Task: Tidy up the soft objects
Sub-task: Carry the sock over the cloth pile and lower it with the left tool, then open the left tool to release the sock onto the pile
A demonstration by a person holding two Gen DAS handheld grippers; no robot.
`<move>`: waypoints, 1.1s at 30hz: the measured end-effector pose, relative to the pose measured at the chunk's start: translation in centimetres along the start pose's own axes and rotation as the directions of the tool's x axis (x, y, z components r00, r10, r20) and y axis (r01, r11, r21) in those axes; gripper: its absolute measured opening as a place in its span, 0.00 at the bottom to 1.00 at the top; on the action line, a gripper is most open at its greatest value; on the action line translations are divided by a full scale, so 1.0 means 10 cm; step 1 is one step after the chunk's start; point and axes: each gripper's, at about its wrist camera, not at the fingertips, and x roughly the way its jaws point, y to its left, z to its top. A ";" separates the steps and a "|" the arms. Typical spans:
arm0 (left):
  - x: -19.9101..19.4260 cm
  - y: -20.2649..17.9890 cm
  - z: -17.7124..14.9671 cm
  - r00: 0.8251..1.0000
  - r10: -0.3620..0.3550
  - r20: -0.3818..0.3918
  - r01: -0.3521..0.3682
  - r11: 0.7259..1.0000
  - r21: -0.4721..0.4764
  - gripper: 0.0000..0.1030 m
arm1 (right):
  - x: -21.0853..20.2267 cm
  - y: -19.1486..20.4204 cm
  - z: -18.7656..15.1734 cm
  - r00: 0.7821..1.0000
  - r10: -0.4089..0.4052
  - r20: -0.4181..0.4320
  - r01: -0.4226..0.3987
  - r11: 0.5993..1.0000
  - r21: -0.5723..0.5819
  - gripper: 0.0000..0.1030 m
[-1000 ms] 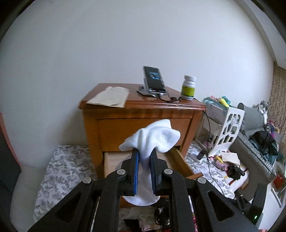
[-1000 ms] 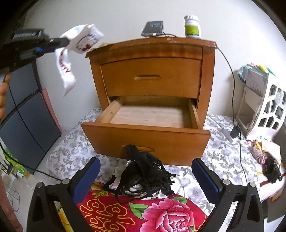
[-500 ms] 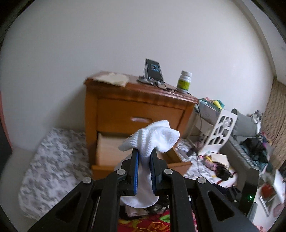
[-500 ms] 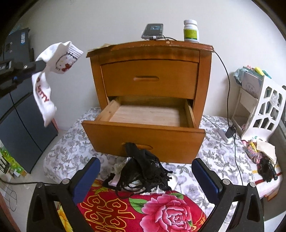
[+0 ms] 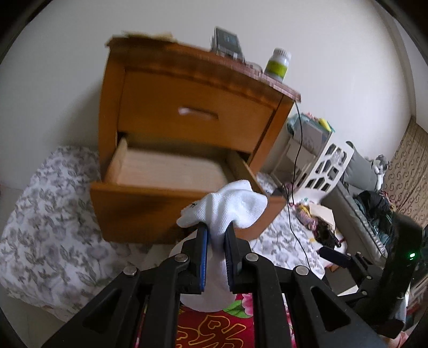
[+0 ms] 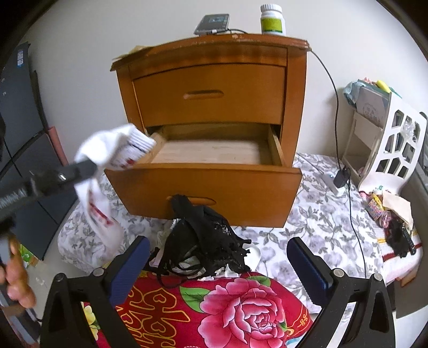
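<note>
White sock (image 5: pixel 227 211) — pinched at its middle by the left gripper (image 5: pixel 216 242), whose blue pads (image 5: pixel 203 257) stand nearly together on the cloth; its two ends flop over and under the jaws. In the right wrist view the sock (image 6: pixel 107 152) hangs in the air at the left front corner of the open drawer, its cuff at the drawer's side wall, red lettering on the hanging foot.

The wooden nightstand (image 6: pixel 214 88) stands on a grey floral sheet (image 6: pixel 321 214); its upper drawer is closed, and its lower drawer (image 6: pixel 208 187) is pulled out with a bare pale wood bottom. Below it lies a red blanket with a pink peony (image 6: pixel 240 307). A white cut-out rack (image 6: pixel 396 150) stands to the right.

A heap of black lace underwear (image 6: pixel 203 241) lies against the drawer front — between the fingers of the right gripper (image 6: pixel 216 265), which stands wide open and grips nothing.

On the nightstand top sit a phone (image 6: pixel 212 24) and a white pill bottle with a green label (image 6: pixel 272 20).
</note>
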 end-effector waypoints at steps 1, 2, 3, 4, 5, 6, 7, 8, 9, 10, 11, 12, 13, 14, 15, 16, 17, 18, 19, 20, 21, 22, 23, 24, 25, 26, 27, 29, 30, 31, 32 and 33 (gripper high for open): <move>0.06 0.00 -0.02 1.000 -0.004 -0.009 0.004 1.000 -0.004 0.12 | 0.02 -0.01 -0.01 1.000 -0.001 -0.005 0.001 1.000 0.001 1.00; 0.12 0.00 -0.04 1.000 -0.005 -0.020 0.005 1.000 -0.009 0.12 | 0.05 -0.02 -0.02 1.000 -0.002 -0.013 0.002 1.000 0.001 1.00; 0.17 -0.01 -0.05 1.000 -0.006 -0.030 0.006 1.000 -0.008 0.12 | 0.08 -0.02 -0.02 1.000 -0.003 -0.019 0.003 1.000 0.001 1.00; 0.24 -0.02 -0.06 0.999 -0.005 -0.043 0.005 1.000 -0.002 0.12 | 0.10 -0.03 -0.03 1.000 -0.004 -0.024 0.004 1.000 0.001 1.00; 0.28 -0.02 -0.07 0.999 -0.002 -0.050 0.003 1.000 0.003 0.12 | 0.12 -0.04 -0.04 1.000 -0.005 -0.028 0.005 1.000 0.002 1.00; 0.36 -0.04 -0.09 0.998 -0.004 -0.065 0.005 1.000 0.010 0.12 | 0.14 -0.05 -0.05 0.999 -0.004 -0.033 0.005 1.000 0.005 1.00; 0.41 -0.03 -0.11 0.997 -0.007 -0.077 0.008 1.000 0.011 0.12 | 0.16 -0.07 -0.06 0.999 -0.003 -0.038 0.004 1.000 0.009 1.00; 0.47 -0.03 -0.12 0.996 -0.009 -0.092 0.010 1.000 0.010 0.12 | 0.18 -0.08 -0.07 0.999 -0.004 -0.043 0.004 1.000 0.012 1.00; 0.54 -0.03 -0.14 0.994 -0.011 -0.109 0.012 1.000 0.008 0.12 | 0.21 -0.09 -0.07 0.999 -0.004 -0.047 0.005 1.000 0.015 1.00; 0.61 -0.03 -0.16 0.992 -0.013 -0.125 0.014 1.000 0.007 0.12 | 0.22 -0.10 -0.08 0.999 -0.004 -0.050 0.005 1.000 0.016 1.00; 0.67 -0.03 -0.17 0.990 -0.013 -0.138 0.014 1.000 0.006 0.12 | 0.25 -0.11 -0.09 0.998 -0.004 -0.055 0.005 1.000 0.017 1.00; 0.74 -0.03 -0.20 0.988 -0.014 -0.153 0.015 1.000 0.006 0.12 | 0.27 -0.13 -0.10 0.998 -0.004 -0.060 0.005 1.000 0.018 1.00; 0.78 -0.03 -0.22 0.987 -0.014 -0.163 0.015 1.000 0.006 0.12 | 0.28 -0.13 -0.10 0.998 -0.004 -0.063 0.005 1.000 0.019 1.00; 0.84 -0.02 -0.25 0.984 -0.013 -0.177 0.014 1.000 0.004 0.12 | 0.31 -0.15 -0.11 0.998 -0.003 -0.069 0.005 1.000 0.021 1.00; 0.90 -0.01 -0.27 0.982 -0.012 -0.191 0.012 1.000 0.000 0.12 | 0.33 -0.16 -0.12 0.997 -0.003 -0.074 0.004 1.000 0.024 1.00; 0.94 0.01 -0.30 0.979 -0.015 -0.203 0.014 1.000 -0.005 0.12 | 0.35 -0.17 -0.13 0.997 -0.002 -0.077 0.004 1.000 0.026 1.00; 0.98 0.02 -0.32 0.977 -0.017 -0.213 0.015 1.000 -0.011 0.12 | 0.37 -0.18 -0.13 0.997 -0.003 -0.081 0.005 1.000 0.029 1.00; 1.03 0.04 -0.34 0.974 -0.017 -0.225 0.013 1.000 -0.017 0.12 | 0.39 -0.19 -0.14 0.996 -0.003 -0.085 0.006 1.000 0.031 1.00; 1.07 0.05 -0.36 0.972 -0.016 -0.234 0.011 1.000 -0.020 0.12 | 0.41 -0.20 -0.15 0.996 -0.003 -0.089 0.006 0.999 0.032 1.00; 1.11 0.06 -0.38 0.970 -0.015 -0.244 0.010 1.000 -0.024 0.12 | 0.43 -0.21 -0.15 0.996 -0.001 -0.093 0.004 0.999 0.034 1.00; 1.14 0.07 -0.39 0.967 -0.015 -0.253 0.009 1.000 -0.026 0.12 | 0.44 -0.20 -0.16 0.995 -0.001 -0.096 0.004 0.999 0.035 1.00; 1.18 0.08 -0.41 0.964 -0.013 -0.264 0.005 1.000 -0.029 0.12 | 0.46 -0.21 -0.17 0.995 -0.001 -0.100 0.004 0.999 0.035 1.00; 1.22 0.09 -0.42 0.961 -0.010 -0.275 0.002 0.999 -0.032 0.12 | 0.48 -0.21 -0.18 0.994 0.000 -0.105 0.003 0.999 0.036 1.00; 1.25 0.09 -0.44 0.959 -0.008 -0.284 -0.001 0.999 -0.033 0.12 | 0.50 -0.22 -0.18 0.994 0.001 -0.109 0.003 0.999 0.036 1.00; 1.28 0.10 -0.46 0.956 -0.006 -0.294 -0.004 0.999 -0.034 0.12 | 0.51 -0.22 -0.19 0.994 0.001 -0.112 0.003 0.999 0.037 1.00; 1.31 0.10 -0.48 0.953 -0.004 -0.304 -0.008 0.999 -0.038 0.12 | 0.53 -0.22 -0.20 0.993 0.001 -0.115 0.003 0.999 0.036 1.00; 1.33 0.11 -0.49 0.950 -0.004 -0.311 -0.010 0.999 -0.042 0.12 | 0.54 -0.22 -0.20 0.993 0.001 -0.118 0.004 0.999 0.037 1.00; 1.37 0.14 -0.52 0.945 -0.007 -0.327 -0.011 0.999 -0.053 0.12 | 0.55 -0.23 -0.21 0.993 -0.001 -0.122 0.005 0.999 0.039 1.00; 1.38 0.14 -0.53 0.942 -0.009 -0.334 -0.011 0.998 -0.057 0.12 | 0.56 -0.23 -0.22 0.992 -0.002 -0.124 0.007 0.999 0.040 1.00; 1.39 0.14 -0.54 0.941 -0.009 -0.339 -0.011 0.998 -0.058 0.12 | 0.56 -0.23 -0.22 0.992 -0.002 -0.125 0.007 0.999 0.040 1.00; 1.38 0.14 -0.55 0.940 -0.008 -0.341 -0.012 0.998 -0.055 0.13 | 0.56 -0.23 -0.22 0.992 -0.002 -0.125 0.007 0.999 0.040 1.00; 1.36 0.13 -0.55 0.940 -0.008 -0.341 -0.010 0.999 -0.053 0.15 | 0.56 -0.23 -0.22 0.992 -0.002 -0.124 0.007 0.999 0.040 1.00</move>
